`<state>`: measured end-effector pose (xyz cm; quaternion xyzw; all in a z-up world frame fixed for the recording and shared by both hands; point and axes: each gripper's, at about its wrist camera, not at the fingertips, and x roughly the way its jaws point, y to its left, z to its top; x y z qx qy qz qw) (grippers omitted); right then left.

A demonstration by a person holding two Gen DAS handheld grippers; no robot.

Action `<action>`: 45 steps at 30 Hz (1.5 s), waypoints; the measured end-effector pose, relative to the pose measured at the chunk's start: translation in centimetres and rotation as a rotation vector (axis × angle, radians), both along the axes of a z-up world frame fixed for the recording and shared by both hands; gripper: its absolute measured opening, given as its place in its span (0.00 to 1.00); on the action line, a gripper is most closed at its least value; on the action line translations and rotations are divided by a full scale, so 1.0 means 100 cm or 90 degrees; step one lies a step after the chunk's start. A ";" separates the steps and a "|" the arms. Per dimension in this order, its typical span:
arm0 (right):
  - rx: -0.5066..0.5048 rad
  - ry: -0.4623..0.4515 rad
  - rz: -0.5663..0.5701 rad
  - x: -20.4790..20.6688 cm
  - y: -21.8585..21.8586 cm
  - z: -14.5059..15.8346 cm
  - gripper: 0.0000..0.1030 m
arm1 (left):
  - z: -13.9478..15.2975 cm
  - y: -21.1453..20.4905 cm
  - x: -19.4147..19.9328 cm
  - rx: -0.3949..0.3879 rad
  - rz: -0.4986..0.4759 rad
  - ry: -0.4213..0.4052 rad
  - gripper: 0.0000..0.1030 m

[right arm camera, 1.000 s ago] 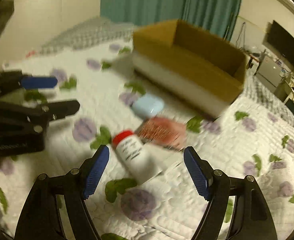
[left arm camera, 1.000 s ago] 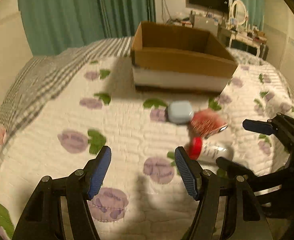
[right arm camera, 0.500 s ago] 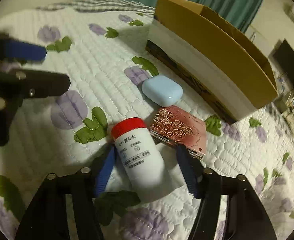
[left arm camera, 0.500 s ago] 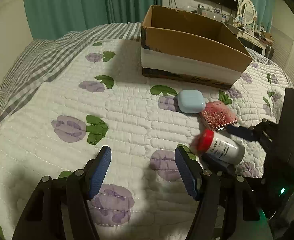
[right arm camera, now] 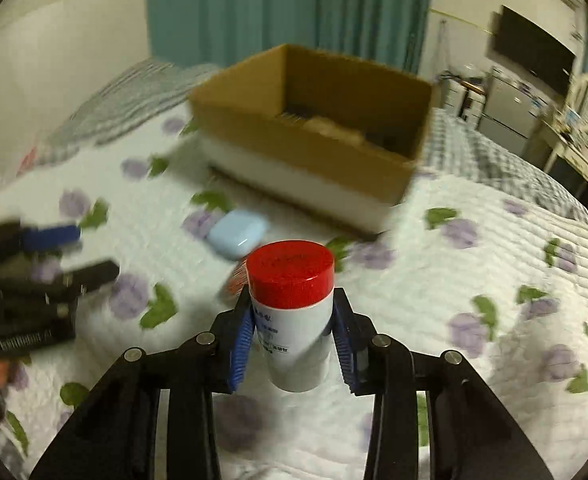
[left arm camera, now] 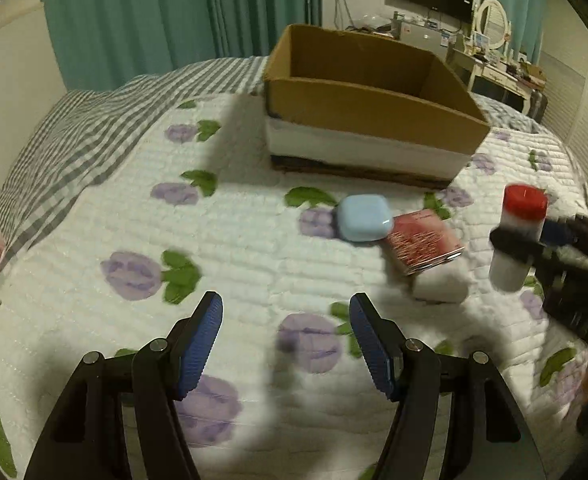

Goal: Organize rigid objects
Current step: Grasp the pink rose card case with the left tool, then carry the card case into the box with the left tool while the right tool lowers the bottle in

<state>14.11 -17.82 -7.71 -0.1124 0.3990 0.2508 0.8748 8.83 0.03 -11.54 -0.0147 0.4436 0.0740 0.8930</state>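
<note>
Looking along my left tool (left arm camera: pixel 285 344), I see it spread and empty over the bed (left arm camera: pixel 233 240), with the blue case (left arm camera: pixel 364 218) and red packet (left arm camera: pixel 424 240) lying short of the box (left arm camera: pixel 374 116). At that view's edge the bottle (left arm camera: pixel 516 236) hangs pinched in my right tool. My right tool (right arm camera: pixel 294 344) clamps the bottle (right arm camera: pixel 291 312) below its cap, clear of the bed; only here does the box (right arm camera: pixel 314 140) show things inside. Smooth and round, the bottle could slip mid-carry.
</note>
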 end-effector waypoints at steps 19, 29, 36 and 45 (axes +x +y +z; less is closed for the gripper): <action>-0.090 -0.009 0.036 0.067 -0.038 -0.003 0.35 | -0.038 -0.090 0.098 -0.096 0.000 0.065 0.67; -0.107 -0.008 0.044 0.061 -0.033 -0.008 0.35 | -0.064 -0.091 0.123 -0.098 0.066 0.116 0.74; -0.111 -0.003 0.036 0.059 -0.034 -0.013 0.35 | -0.056 -0.080 0.109 -0.126 0.033 0.087 0.71; -0.086 -0.032 0.026 0.040 -0.034 0.009 0.35 | -0.015 -0.074 0.074 -0.135 -0.018 0.023 0.70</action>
